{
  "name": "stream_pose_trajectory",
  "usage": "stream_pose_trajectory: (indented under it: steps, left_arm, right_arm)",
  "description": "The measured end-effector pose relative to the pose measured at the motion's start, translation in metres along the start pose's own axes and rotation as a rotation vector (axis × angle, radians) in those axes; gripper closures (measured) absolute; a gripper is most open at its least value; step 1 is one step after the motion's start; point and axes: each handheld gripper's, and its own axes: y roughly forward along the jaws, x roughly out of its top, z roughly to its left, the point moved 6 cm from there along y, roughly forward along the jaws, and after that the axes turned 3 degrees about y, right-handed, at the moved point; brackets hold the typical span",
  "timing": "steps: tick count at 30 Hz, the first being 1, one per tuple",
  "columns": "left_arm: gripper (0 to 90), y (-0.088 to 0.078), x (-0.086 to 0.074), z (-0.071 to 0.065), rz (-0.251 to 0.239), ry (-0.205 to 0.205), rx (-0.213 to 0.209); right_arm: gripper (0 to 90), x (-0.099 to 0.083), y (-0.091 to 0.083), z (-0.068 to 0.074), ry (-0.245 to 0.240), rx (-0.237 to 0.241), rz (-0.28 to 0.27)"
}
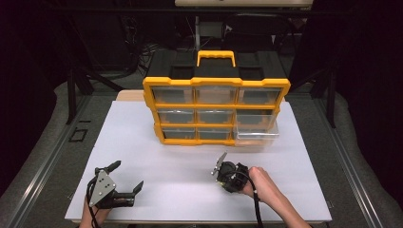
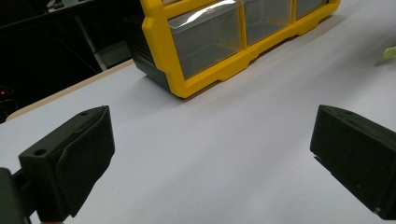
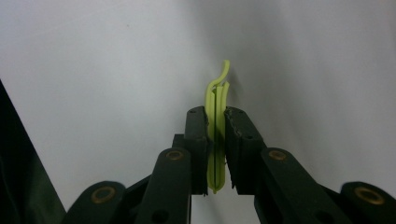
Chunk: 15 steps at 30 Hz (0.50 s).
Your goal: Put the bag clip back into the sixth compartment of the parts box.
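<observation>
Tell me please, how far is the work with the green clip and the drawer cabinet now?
Done: one clear drawer at the lower right of the yellow cabinet stands pulled out. In hand: the right gripper is shut on the green clip, above the white board. Left, likely: carrying the clip into that drawer and pushing it shut. The left gripper waits open.

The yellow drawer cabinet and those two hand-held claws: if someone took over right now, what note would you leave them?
Right gripper: shut on a thin yellow-green plastic clip, held over the white board in front of the cabinet.
Left gripper: open, holding nothing, resting near the board's front left edge.
Cabinet: upright at the back of the board; its lower right clear drawer is pulled out, the other drawers shut.
Done: clip gripped, drawer open.
Left, probably: carry the clip to the open drawer, drop it in, then push the drawer shut.
</observation>
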Motion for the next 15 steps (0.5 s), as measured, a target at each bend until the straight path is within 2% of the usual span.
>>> stream_pose_trajectory:
  steps: [4, 5, 7, 8, 9, 10, 11, 13, 14, 15]
  left_arm:
    - [0.0, 0.000, 0.000, 0.000, -0.001, -0.002, -0.001]
    - [0.0, 0.000, 0.000, 0.000, -0.001, -0.002, -0.001]
    - [0.0, 0.000, 0.000, 0.000, 0.001, 0.000, 0.000]
    - [0.0, 0.000, 0.000, 0.000, 0.001, 0.000, 0.000]
    - [0.0, 0.000, 0.000, 0.000, 0.000, 0.000, 0.000]
    - [0.0, 0.000, 0.000, 0.000, 0.000, 0.000, 0.000]
    - [0.0, 0.000, 0.000, 0.000, 0.000, 0.001, 0.002]
    - [0.0, 0.000, 0.000, 0.000, 0.001, 0.000, 0.001]
    - [0.0, 0.000, 0.000, 0.000, 0.000, 0.000, 0.001]
    - [0.0, 0.000, 0.000, 0.000, 0.001, 0.001, 0.002]
  right_arm:
    - [80.0, -0.003, -0.002, -0.003, 0.015, -0.002, 0.008]
    - [79.9, -0.004, -0.004, -0.005, 0.012, -0.019, 0.022]
    - [79.9, -0.006, -0.005, -0.007, 0.019, -0.021, 0.025]
    - [79.9, -0.007, -0.004, -0.007, 0.026, 0.014, -0.007]
    - [79.9, -0.010, -0.009, -0.010, 0.016, -0.043, 0.047]
    - [79.9, -0.011, -0.010, -0.011, 0.024, -0.044, 0.042]
    - [80.0, -0.013, -0.010, -0.013, 0.042, -0.023, 0.016]
    - [79.9, -0.014, -0.011, -0.014, 0.036, -0.027, 0.019]
    - [80.0, -0.016, -0.011, -0.015, 0.052, -0.023, 0.013]
    - [79.9, -0.019, -0.013, -0.018, 0.055, -0.040, 0.028]
